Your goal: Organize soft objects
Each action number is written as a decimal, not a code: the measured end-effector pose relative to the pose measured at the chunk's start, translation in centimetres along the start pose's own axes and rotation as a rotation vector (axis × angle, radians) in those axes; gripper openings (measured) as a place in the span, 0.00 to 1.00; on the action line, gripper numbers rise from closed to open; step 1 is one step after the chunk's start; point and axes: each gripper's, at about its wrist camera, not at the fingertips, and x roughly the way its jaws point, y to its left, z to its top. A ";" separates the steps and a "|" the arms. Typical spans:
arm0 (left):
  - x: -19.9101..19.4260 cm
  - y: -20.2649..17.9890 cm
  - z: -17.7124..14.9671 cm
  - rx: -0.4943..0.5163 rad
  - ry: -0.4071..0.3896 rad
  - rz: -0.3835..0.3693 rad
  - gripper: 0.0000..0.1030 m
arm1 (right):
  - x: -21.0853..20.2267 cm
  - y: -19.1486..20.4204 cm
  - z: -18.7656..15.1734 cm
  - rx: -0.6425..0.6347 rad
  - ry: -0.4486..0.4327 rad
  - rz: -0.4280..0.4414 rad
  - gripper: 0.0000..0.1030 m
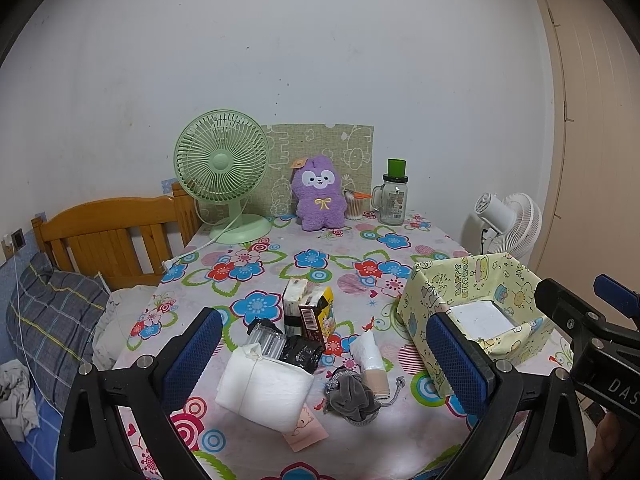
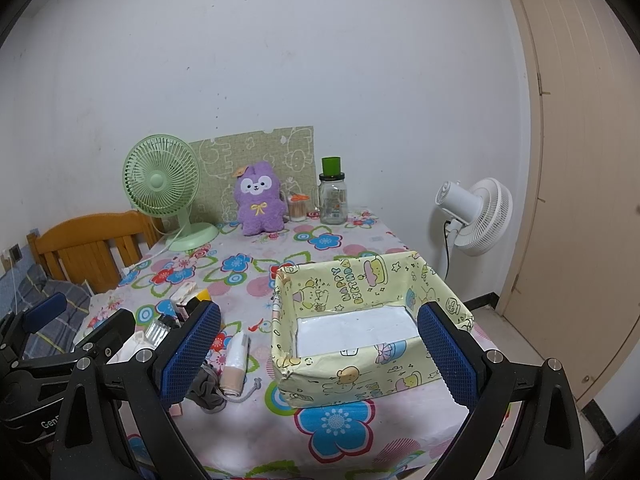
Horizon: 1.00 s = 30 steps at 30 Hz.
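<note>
Two grippers hover above the counter [image 1: 352,252], each with fingers spread apart and holding nothing. Between the left gripper [image 1: 324,352] fingers lie a white folded pad [image 1: 264,392], a grey pouch [image 1: 352,398] and a rolled cloth [image 1: 372,356]. The yellow box [image 2: 360,372] sits between the right gripper [image 2: 320,356] fingers.

tablecloth [image 1: 280,256]: multicoloured floral | box [image 2: 360,376]: yellow cartoon print | plush [image 1: 319,192]: purple | desk fan [image 1: 221,160]: green
</note>
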 end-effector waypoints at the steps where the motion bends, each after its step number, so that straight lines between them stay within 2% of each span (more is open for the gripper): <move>1: 0.0 0.0 0.0 0.001 0.000 0.000 1.00 | 0.0 0.0 0.0 0.001 0.000 0.000 0.97; 23: 0.3 0.3 -0.5 -0.002 0.002 0.002 0.98 | 0.8 0.3 -0.2 0.004 0.016 0.007 0.97; 30: 1.0 1.5 -0.8 -0.004 0.019 0.009 0.98 | 1.5 1.2 0.1 -0.007 0.029 0.014 0.97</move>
